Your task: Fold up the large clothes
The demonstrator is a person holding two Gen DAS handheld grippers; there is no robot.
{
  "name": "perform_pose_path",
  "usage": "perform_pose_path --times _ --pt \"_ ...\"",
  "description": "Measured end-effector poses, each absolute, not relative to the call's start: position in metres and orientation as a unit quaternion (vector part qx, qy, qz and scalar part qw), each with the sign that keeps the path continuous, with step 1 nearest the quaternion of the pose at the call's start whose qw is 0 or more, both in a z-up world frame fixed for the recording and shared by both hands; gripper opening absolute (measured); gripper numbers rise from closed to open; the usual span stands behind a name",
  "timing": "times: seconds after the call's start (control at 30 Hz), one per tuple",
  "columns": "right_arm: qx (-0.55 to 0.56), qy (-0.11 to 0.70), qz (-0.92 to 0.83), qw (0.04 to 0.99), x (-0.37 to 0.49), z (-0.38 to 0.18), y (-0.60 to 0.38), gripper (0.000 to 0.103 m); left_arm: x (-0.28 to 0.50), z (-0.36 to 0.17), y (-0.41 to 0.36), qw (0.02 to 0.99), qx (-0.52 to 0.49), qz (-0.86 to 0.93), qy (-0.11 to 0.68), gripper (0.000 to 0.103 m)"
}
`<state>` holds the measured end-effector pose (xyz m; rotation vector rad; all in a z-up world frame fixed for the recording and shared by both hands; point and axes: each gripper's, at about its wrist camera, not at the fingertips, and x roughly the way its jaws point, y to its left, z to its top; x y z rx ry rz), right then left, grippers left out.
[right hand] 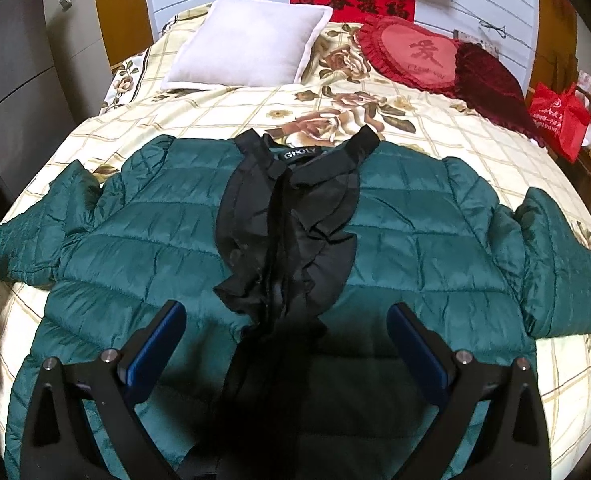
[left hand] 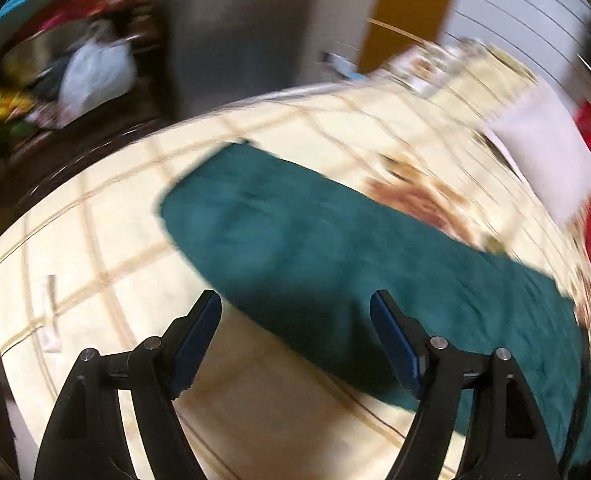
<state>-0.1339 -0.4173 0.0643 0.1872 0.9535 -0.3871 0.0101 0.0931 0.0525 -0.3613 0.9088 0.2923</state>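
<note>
Your green quilted jacket (right hand: 395, 220) lies spread flat, front up, across the floral bedspread (right hand: 223, 108), collar toward 12 o'clock in the right wrist view. Its front is open, the black lining (right hand: 291, 216) showing down the middle. One sleeve (right hand: 39, 232) reaches to 9 o'clock, the other sleeve (right hand: 567, 264) to 3 o'clock.

Your right gripper (right hand: 287, 312) hangs over the jacket's lower front, jaws wide, nothing between them. Its blue pads (right hand: 155, 344) sit apart over green fabric.

Your left gripper (left hand: 295, 300) is also spread wide and empty. That view is badly smeared; what is probably a jacket sleeve (left hand: 335, 248) runs from 10 o'clock down to 4 o'clock, with the right fingertip over it and the left one over bare bedspread (left hand: 107, 208).

At the head of the bed: a white pillow (right hand: 251, 44) at 11 o'clock, a red heart cushion (right hand: 419, 52) at 1 o'clock, touching a darker red cushion (right hand: 487, 80) beside it.
</note>
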Motion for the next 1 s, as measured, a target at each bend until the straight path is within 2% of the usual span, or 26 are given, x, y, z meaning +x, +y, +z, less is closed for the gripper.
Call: perform_pose_path --times 0.3,0.53,0.57,0.6,0.63,0.67,0.7,1.0 --pt "0.078 0.461 -0.171 0.867 -0.132 0.066 -0.408 0.102 0.015 0.016 0.159 0.832 -0.259 0.216 0.439 0.059" --pt "0.067 0.466 -0.165 0.866 -0.132 0.065 -0.406 0.102 0.036 0.015 0.155 0.838 -0.233 0.221 0.441 0.059" --pt "0.068 0.467 -0.165 0.866 -0.133 0.065 -0.406 0.102 0.038 0.015 0.154 0.841 -0.23 0.219 0.439 0.056" --pt "0.069 0.468 -0.165 0.865 -0.133 0.064 -0.407 0.102 0.04 0.016 0.154 0.845 -0.234 0.21 0.433 0.039" --pt "0.07 0.469 -0.165 0.865 -0.134 0.064 -0.408 0.102 0.04 0.016 0.154 0.849 -0.246 0.194 0.426 0.011" --pt "0.071 0.47 -0.166 0.864 -0.136 0.064 -0.41 0.102 0.04 0.015 0.156 0.848 -0.26 0.178 0.426 0.004" --pt "0.071 0.47 -0.167 0.864 -0.137 0.063 -0.411 0.102 0.039 0.017 0.157 0.846 -0.272 0.171 0.426 0.0" --pt "0.071 0.471 -0.182 0.86 -0.151 0.068 -0.426 0.102 0.009 0.074 0.118 0.89 -0.245 0.102 0.371 0.0"
